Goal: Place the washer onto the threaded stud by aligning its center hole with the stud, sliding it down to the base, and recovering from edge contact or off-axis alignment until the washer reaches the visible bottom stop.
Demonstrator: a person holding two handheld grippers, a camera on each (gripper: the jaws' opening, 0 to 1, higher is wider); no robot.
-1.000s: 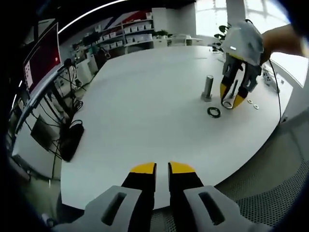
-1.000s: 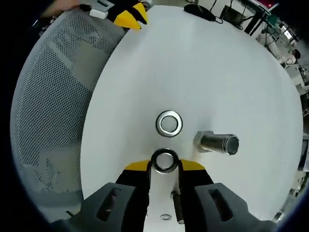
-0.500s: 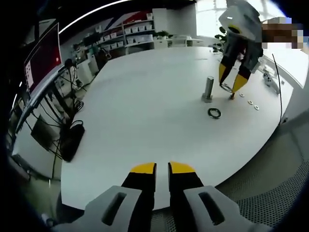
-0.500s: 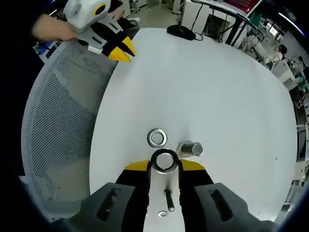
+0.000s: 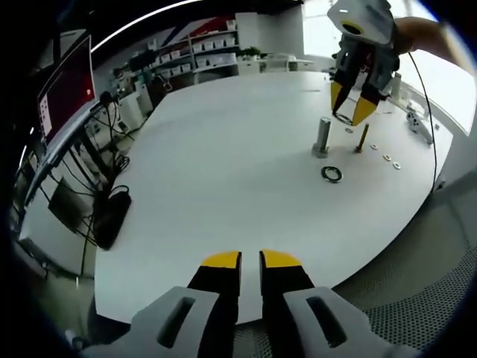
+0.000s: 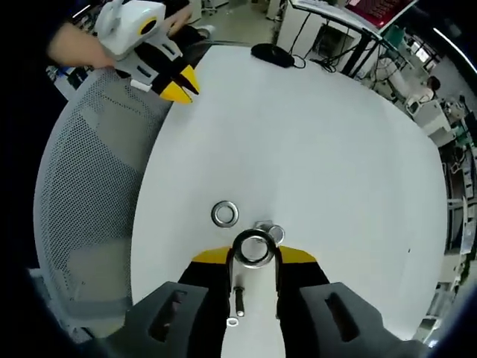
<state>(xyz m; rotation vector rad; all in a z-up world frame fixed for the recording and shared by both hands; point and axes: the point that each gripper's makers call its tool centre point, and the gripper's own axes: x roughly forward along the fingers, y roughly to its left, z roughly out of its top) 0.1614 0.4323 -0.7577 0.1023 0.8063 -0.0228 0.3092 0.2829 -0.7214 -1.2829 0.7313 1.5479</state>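
The steel threaded stud (image 5: 322,137) stands upright on the white round table (image 5: 223,164). My right gripper (image 5: 348,112) hangs just above and to the right of its top, shut on a steel washer (image 5: 343,118). In the right gripper view I look almost straight down: the held washer (image 6: 254,247) sits between my right gripper's (image 6: 254,257) yellow tips, and the stud's top (image 6: 270,232) shows end-on just past its rim. My left gripper (image 5: 250,261) is shut on nothing near the table's edge, far from the stud; it also appears as the left gripper (image 6: 177,85).
A second loose washer (image 5: 331,174) (image 6: 224,214) lies flat near the stud. A thin bolt (image 5: 363,138) stands beside it, with small washers (image 5: 387,158) nearby. A grey mesh chair (image 6: 82,194) sits by the table edge. A dark object (image 6: 267,52) lies at the far rim.
My right gripper has risen off the table with the washer and swung over toward the stud's top, so the stud now looks end-on in its view. The left gripper has held still.
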